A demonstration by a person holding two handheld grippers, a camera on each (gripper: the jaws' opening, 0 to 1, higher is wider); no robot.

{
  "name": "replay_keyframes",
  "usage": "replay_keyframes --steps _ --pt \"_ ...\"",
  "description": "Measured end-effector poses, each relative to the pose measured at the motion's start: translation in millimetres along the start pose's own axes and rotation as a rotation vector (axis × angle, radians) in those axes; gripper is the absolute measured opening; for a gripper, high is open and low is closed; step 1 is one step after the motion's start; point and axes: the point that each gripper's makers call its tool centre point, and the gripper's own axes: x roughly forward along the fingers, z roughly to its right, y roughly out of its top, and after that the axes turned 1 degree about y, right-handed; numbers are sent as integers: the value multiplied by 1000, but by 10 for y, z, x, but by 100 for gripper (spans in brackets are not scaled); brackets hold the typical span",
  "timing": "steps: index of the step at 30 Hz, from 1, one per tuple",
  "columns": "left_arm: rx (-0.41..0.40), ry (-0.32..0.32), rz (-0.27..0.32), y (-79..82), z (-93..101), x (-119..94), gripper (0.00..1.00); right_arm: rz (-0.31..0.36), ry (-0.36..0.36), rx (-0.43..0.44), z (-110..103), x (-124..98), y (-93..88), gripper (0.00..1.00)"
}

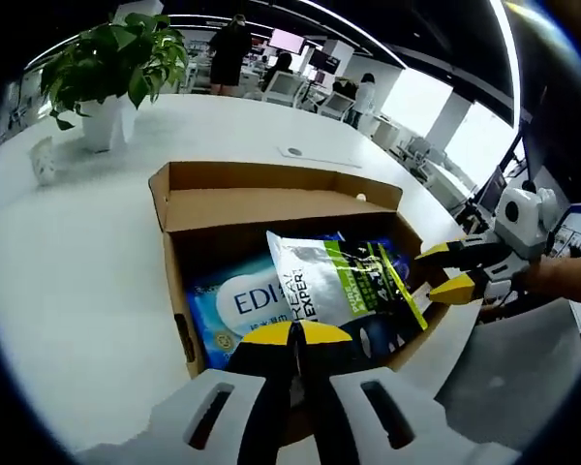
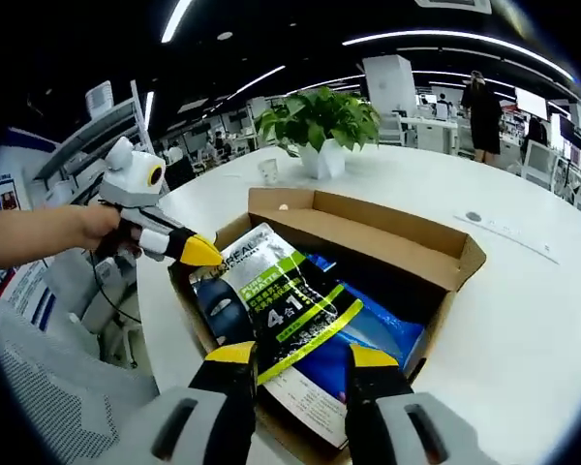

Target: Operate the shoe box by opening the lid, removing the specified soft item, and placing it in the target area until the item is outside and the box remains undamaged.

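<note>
Right tongs (image 2: 303, 360) gaping round glossy pouch (image 2: 281, 291); left tongs (image 1: 296, 334) closed, empty; cardboard box (image 1: 271, 208)

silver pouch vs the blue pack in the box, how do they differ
The silver pouch is grey with a green band and yellow stripe; the blue pack is blue with a white label. The silver pouch lies on top, slanted across the cardboard box; the blue pack sits beneath it, partly covered. The silver pouch lies between the open right claw; the blue pack does not. Both are soft packs inside the open box.

Matt cardboard box (image 1: 271, 208), glossy plastic pouch (image 1: 344, 281)
</note>
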Motion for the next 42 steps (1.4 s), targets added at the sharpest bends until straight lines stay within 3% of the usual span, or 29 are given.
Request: replay_keyframes --steps 12,18,25,31,37,42 --pt "13 5 -1 -17 -59 0 0 -68 40 41 -60 216 -109 27" --pt "5 5 -1 -38 -67 26 0 -72 74 68 -130 255 -100 18" --pt "2 10 11 -17 -53 22 0 -25 75 85 -132 207 -6 6" --pt "10 10 22 59 -2 -16 0 48 68 141 -79 96 177 1" --pt "13 7 41 187 112 -38 0 94 64 189 -12 -60 311 0" --pt "34 0 41 252 255 -2 0 97 54 181 44 -205 331 0"
